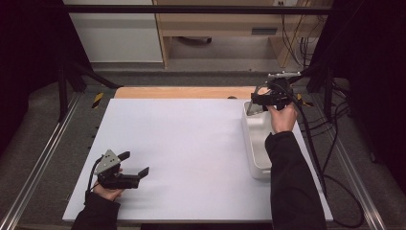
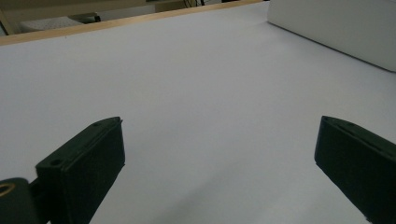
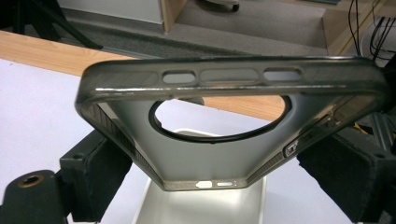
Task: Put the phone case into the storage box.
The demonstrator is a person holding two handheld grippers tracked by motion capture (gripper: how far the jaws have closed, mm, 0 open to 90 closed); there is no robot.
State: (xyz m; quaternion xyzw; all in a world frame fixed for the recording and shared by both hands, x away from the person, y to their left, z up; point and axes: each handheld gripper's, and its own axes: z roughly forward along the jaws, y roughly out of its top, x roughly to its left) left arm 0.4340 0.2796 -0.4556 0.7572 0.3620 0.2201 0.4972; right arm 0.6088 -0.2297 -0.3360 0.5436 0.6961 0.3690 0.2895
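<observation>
We see the right gripper (image 1: 254, 99) closed on a grey see-through phone case (image 3: 224, 140), its jaws pressing the two long sides of the case. It holds the case above the far end of the white tray (image 1: 256, 158). The left gripper (image 1: 136, 164) rests low over the white table (image 1: 191, 153), jaws wide apart and holding nothing.

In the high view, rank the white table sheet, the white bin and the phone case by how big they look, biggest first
1. White table sheet, by far the widest.
2. White bin, a long tray at the sheet's right side.
3. Phone case, smallest, held over the bin's far end in the right tool and partly hidden by it.
</observation>
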